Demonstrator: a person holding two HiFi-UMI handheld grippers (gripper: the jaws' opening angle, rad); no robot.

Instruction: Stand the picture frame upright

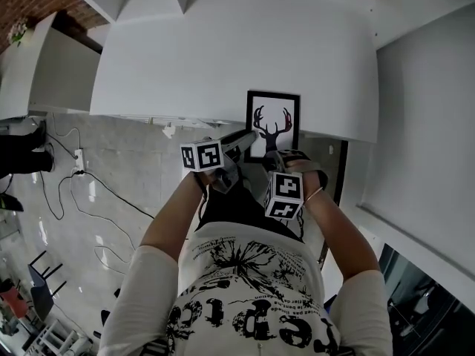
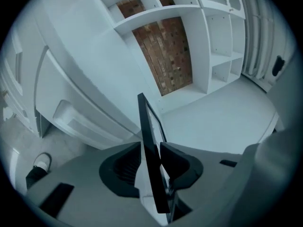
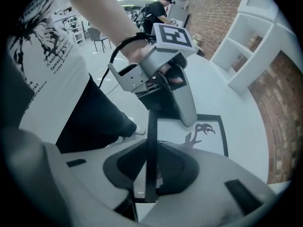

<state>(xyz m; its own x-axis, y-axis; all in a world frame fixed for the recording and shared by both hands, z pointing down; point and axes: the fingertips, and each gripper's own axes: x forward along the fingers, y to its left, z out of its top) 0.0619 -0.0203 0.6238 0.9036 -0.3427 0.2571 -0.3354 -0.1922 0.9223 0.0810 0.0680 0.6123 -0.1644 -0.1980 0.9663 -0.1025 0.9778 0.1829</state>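
On the white table (image 1: pixel 223 65), left tool (image 2: pixel 150 150) and right tool (image 3: pixel 151 150) each clamp the picture frame (image 1: pixel 273 124).

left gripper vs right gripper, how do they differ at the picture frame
The left gripper reaches sideways at the near left corner of the picture frame; the right gripper points down at its near edge. Left gripper's jaws look wider than right gripper's. Both straddle its edge.

White short-sleeved tee (image 1: pixel 252 273), black graphic print; black trousers (image 3: pixel 94 122).

One picture frame (image 1: pixel 273 124), two hand-held grippers (image 1: pixel 249 139) (image 1: pixel 275 159), one white table (image 1: pixel 223 58)
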